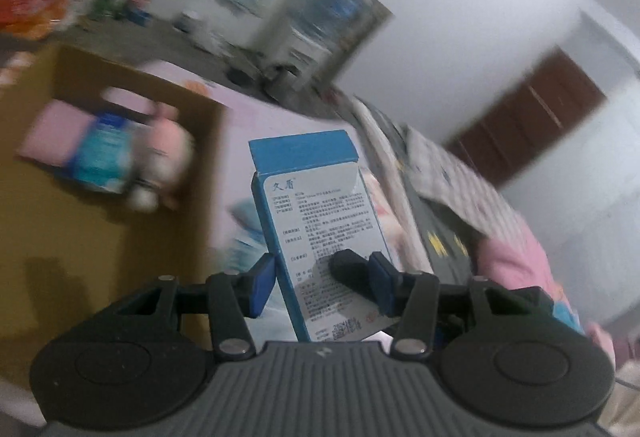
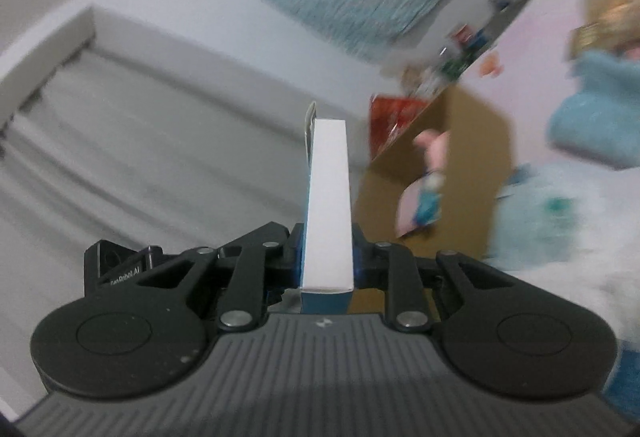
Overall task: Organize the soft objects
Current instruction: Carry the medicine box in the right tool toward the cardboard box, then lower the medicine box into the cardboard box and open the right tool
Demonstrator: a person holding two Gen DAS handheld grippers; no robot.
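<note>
Left tongs [image 1: 322, 279] clamp blue printed box [image 1: 316, 221], box upright between blue pads. Right tongs [image 2: 328, 257] pinch narrow white-edged box [image 2: 329, 205]. Cardboard carton [image 1: 100, 237] at ten o'clock of left tongs, pink plush [image 1: 166, 153] and pink cloth inside, blurred.

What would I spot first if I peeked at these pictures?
A blue and white box standing up in the left claw, right in the middle. The right claw pinches a thin white and blue box too. Behind is a brown cardboard box with a pink plush toy inside.
</note>
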